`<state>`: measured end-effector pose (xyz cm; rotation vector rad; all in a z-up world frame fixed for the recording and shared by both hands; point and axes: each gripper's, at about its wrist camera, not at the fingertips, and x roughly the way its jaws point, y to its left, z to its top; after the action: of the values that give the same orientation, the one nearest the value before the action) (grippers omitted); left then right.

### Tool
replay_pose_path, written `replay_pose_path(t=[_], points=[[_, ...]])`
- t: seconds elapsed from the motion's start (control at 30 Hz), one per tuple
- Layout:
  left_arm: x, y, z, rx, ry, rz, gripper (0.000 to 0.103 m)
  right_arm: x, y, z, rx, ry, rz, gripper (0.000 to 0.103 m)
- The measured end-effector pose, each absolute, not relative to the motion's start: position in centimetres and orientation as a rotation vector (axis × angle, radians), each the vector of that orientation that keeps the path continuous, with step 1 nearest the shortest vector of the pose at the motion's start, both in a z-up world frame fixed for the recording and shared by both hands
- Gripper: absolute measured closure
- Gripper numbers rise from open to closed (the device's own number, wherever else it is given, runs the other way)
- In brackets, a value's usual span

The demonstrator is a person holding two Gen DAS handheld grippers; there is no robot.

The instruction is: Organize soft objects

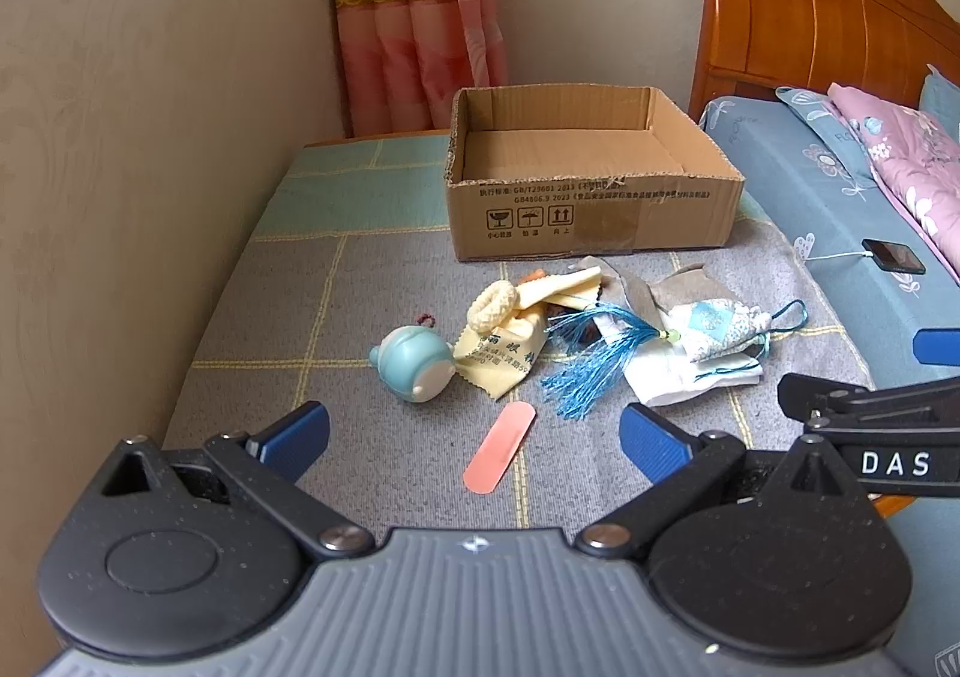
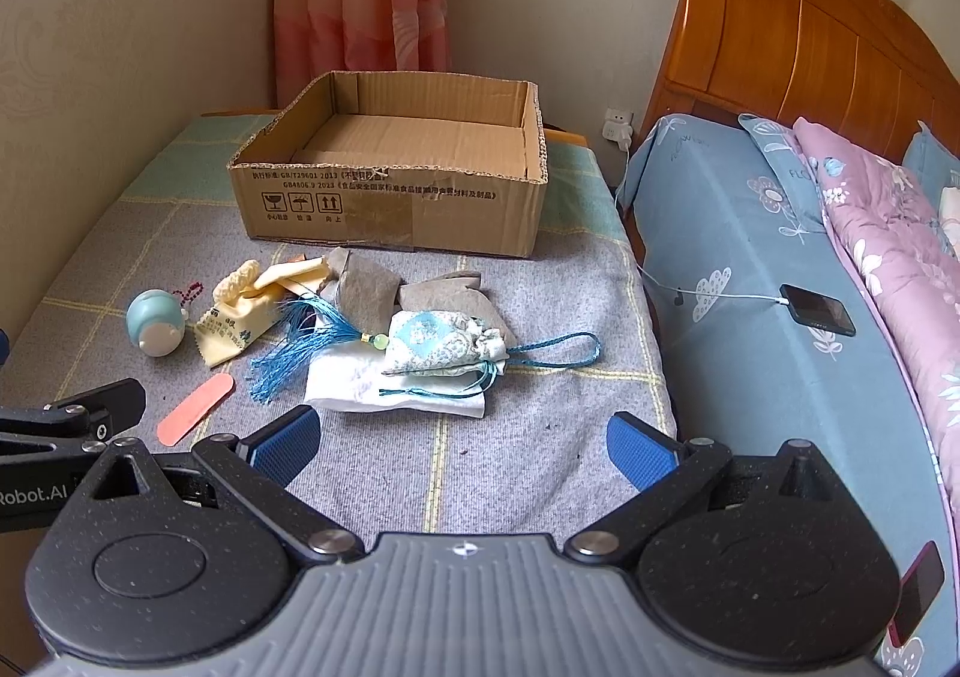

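Checked cloth (image 1: 372,311); both hand-held grippers (image 1: 474,437) (image 2: 462,443) level, spread, empty.

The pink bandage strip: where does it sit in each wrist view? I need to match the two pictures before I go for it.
Left wrist view: the pink bandage strip lies low centre, between the left gripper fingers.
Right wrist view: the strip lies low left, left of the right gripper.
Shared landmark: the blue tassel, just right of the strip in both views, with the cardboard box behind.
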<state>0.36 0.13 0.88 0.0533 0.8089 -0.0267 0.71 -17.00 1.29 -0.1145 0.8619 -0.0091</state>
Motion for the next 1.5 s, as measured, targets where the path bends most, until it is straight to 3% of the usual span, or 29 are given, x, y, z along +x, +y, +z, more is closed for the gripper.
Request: replay_pose_path(t=[0.73, 1.5], points=[[1.2, 2.8, -1.5, 0.065, 0.788, -0.089, 0.001, 1.1, -16.9, 0.9, -0.168, 0.813, 0.046, 0.000], [6.6, 6.1, -7.7, 0.045, 0.894, -0.087, 0.001, 5.5, -19.0, -4.2, -0.163, 0.959, 0.024, 0.000]])
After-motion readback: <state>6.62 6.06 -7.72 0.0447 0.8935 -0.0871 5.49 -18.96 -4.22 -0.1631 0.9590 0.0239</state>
